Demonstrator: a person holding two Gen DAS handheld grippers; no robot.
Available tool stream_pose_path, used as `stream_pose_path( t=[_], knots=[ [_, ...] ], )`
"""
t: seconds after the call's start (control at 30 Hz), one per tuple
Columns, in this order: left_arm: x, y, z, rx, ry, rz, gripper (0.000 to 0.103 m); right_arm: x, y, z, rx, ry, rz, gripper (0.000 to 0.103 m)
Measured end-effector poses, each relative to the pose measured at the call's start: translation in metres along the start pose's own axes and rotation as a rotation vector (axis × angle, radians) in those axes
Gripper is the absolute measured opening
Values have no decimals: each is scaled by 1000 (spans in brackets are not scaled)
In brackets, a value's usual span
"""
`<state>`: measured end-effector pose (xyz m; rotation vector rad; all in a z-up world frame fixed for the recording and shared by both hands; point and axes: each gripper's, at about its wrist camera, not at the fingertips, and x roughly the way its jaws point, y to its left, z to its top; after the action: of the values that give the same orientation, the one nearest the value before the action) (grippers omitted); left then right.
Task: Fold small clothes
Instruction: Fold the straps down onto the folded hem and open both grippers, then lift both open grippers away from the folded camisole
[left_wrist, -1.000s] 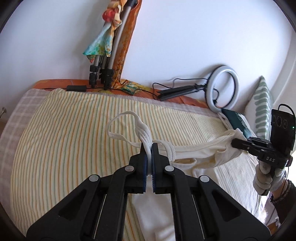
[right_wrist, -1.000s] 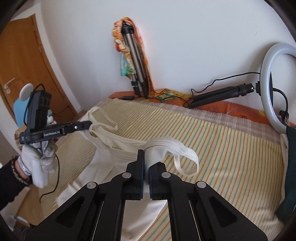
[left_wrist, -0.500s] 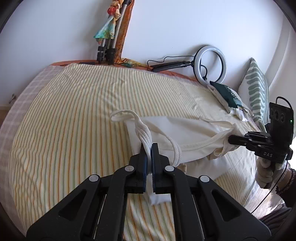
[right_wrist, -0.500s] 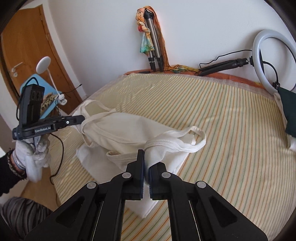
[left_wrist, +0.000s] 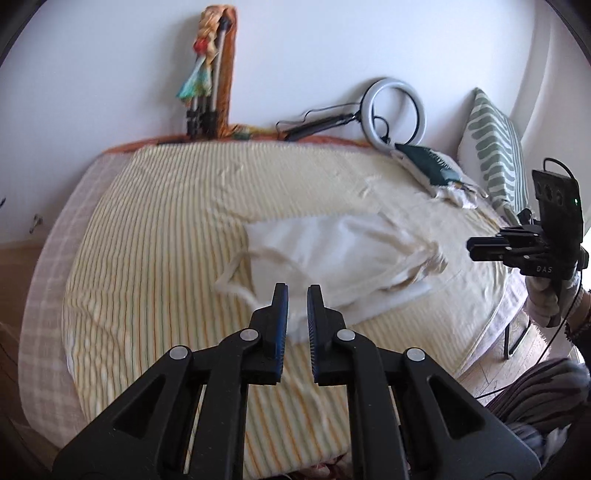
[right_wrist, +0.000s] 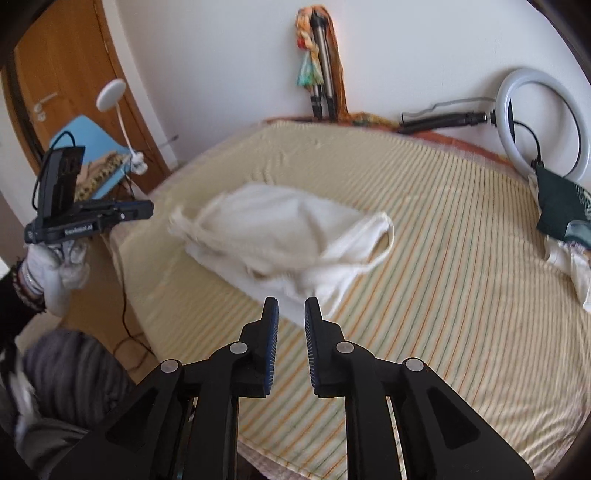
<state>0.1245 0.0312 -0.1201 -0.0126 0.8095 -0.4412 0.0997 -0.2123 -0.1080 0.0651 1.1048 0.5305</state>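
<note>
A cream sleeveless top (left_wrist: 332, 254) lies loosely folded on the striped bed cover (left_wrist: 155, 236), its shoulder straps toward the near side. It also shows in the right wrist view (right_wrist: 280, 236). My left gripper (left_wrist: 294, 291) is open and empty just above the top's near left edge. My right gripper (right_wrist: 291, 304) is open and empty above the top's near edge. The right gripper also shows at the right of the left wrist view (left_wrist: 476, 249), and the left gripper shows at the left of the right wrist view (right_wrist: 144, 210).
A ring light (left_wrist: 395, 110) and a tripod (left_wrist: 207, 96) lean on the wall behind the bed. A dark green garment (left_wrist: 428, 166) on white cloth and a striped pillow (left_wrist: 495, 147) lie at the right. A wooden door (right_wrist: 74, 96) and a small lamp (right_wrist: 110, 96) stand at the left.
Both grippers have let go of the shoulder straps, opened and drawn back. The top has dropped onto the bed, folded over itself.
</note>
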Motion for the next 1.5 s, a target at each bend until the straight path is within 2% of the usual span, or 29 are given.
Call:
stream_pose_path(
  t=[0.1, 0.23, 0.37, 0.43, 0.5, 0.6, 0.77, 0.83, 0.9, 1.0, 1.1, 1.2, 1.37, 1.43, 1.5],
  knots=[
    [19, -15, 23, 54, 22, 10, 8, 13, 0, 26, 12, 18, 2, 13],
    [59, -23, 41, 67, 90, -1, 8, 58, -6, 51, 50, 124, -2, 13],
    [101, -24, 40, 97, 227, -40, 8, 91, -9, 52, 44, 232, -67, 13],
    [112, -17, 34, 74, 289, -52, 8, 98, -8, 44, 36, 276, -64, 13],
    [111, -14, 25, 73, 316, -58, 8, 95, -3, 33, 2, 298, -46, 13],
    [94, -10, 1, 100, 331, -57, 8, 84, 5, 10, -37, 323, -29, 13],
    [67, -7, -44, 119, 345, -34, 8, 65, 6, -37, 49, 329, 41, 13],
    [55, -6, -52, 105, 327, -24, 8, 57, 8, -51, 63, 319, 48, 13],
    [43, -5, -52, 79, 298, -37, 8, 49, 6, -49, 70, 288, 52, 13],
    [30, -11, -38, 78, 230, -36, 8, 34, 3, -27, 74, 170, 47, 13],
    [39, -19, -16, 102, 190, -21, 8, 43, -6, -1, 103, 142, 53, 13],
    [60, -22, -9, 129, 206, -5, 8, 69, -11, 25, 86, 195, 38, 13],
    [90, -20, -16, 143, 262, 17, 8, 116, -11, 35, -11, 400, -75, 13],
    [91, -17, -20, 133, 261, 13, 8, 116, -8, 25, -32, 459, -50, 13],
    [88, -14, -22, 130, 258, 5, 8, 109, -3, 17, -47, 473, -19, 15]
  ],
)
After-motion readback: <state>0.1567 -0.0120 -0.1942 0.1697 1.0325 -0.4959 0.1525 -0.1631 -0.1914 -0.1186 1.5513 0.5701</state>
